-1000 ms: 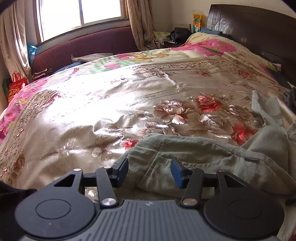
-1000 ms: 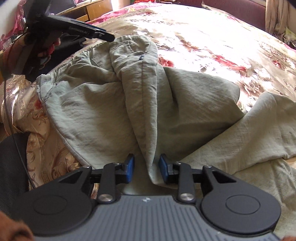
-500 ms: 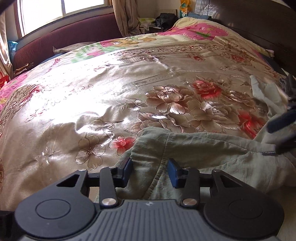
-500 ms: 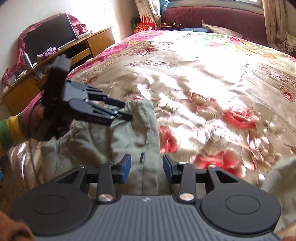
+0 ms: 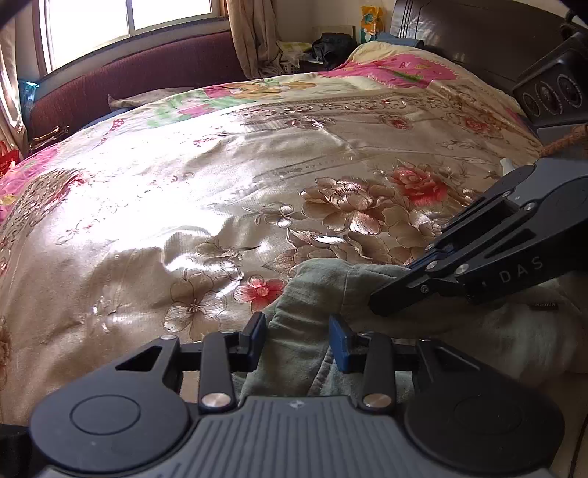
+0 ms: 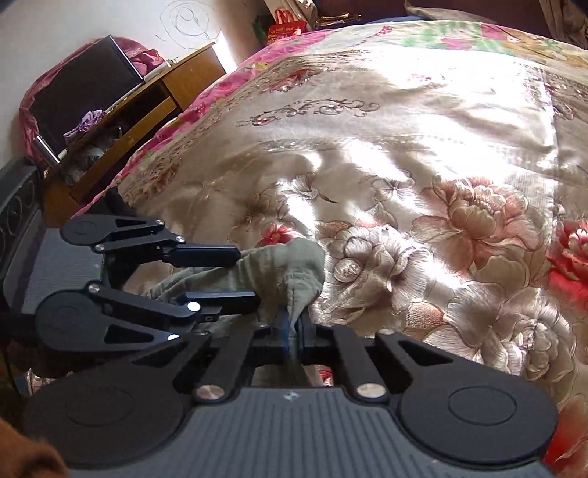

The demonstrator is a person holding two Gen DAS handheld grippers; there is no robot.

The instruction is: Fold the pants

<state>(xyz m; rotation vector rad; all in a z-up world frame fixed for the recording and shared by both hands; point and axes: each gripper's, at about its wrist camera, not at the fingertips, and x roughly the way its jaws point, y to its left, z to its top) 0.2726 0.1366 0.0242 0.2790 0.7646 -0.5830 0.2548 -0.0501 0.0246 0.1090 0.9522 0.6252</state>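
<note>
The grey-green pants [image 5: 316,294] lie bunched at the near edge of the floral bedspread [image 5: 220,176]. My left gripper [image 5: 297,340] is open, its blue pads on either side of a fold of the pants. My right gripper [image 6: 293,331] is shut on a corner of the pants [image 6: 294,268]. It reaches in from the right in the left wrist view [image 5: 389,301], close beside the left gripper. The left gripper also shows in the right wrist view [image 6: 242,275], fingers spread around the same cloth.
A dark headboard [image 5: 477,33] stands at the far right. A maroon bench [image 5: 128,81] runs under the window. A wooden desk [image 6: 147,103] with a monitor stands beside the bed. Most of the bedspread lies beyond the pants.
My right gripper has moved across to the corner beside the left gripper and shut on the cloth. The left gripper has stayed open around the fold.
</note>
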